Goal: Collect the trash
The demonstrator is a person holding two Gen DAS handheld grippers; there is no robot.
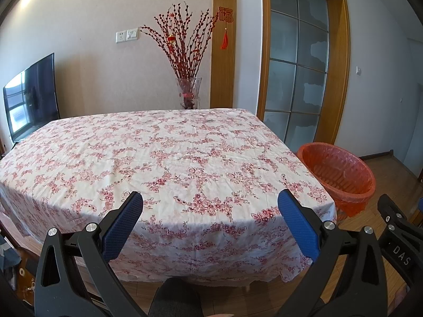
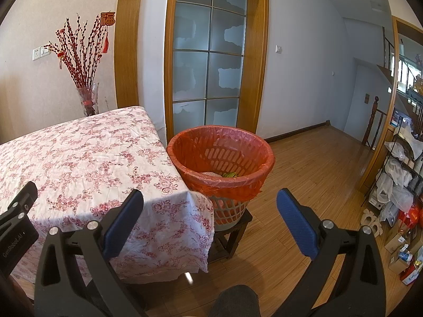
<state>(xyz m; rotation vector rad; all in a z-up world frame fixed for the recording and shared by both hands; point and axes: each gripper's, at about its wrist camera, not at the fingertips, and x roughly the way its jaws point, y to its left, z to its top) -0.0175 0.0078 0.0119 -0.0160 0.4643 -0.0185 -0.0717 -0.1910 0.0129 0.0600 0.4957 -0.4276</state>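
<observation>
Both grippers are spread wide and carry nothing: my left gripper (image 1: 210, 220) hangs over the near edge of the table (image 1: 169, 153), my right gripper (image 2: 210, 220) off its near right corner, facing the bin (image 2: 220, 158). That bin, lined with a red bag, sits on a small stool (image 2: 232, 235) just beside the table's right edge, and some trash (image 2: 223, 175) already lies at its bottom. I see no trash left on the flowered cloth (image 2: 87, 158), so the job looks about done. Judging from here, a careless swing of my right gripper could knock the bin off its narrow perch, or snag the hanging cloth corner and drag it. Farther off stand a vase of red branches (image 1: 188, 92), a television (image 1: 30, 100) at far left, and cluttered shelves (image 2: 399, 174) at right.
</observation>
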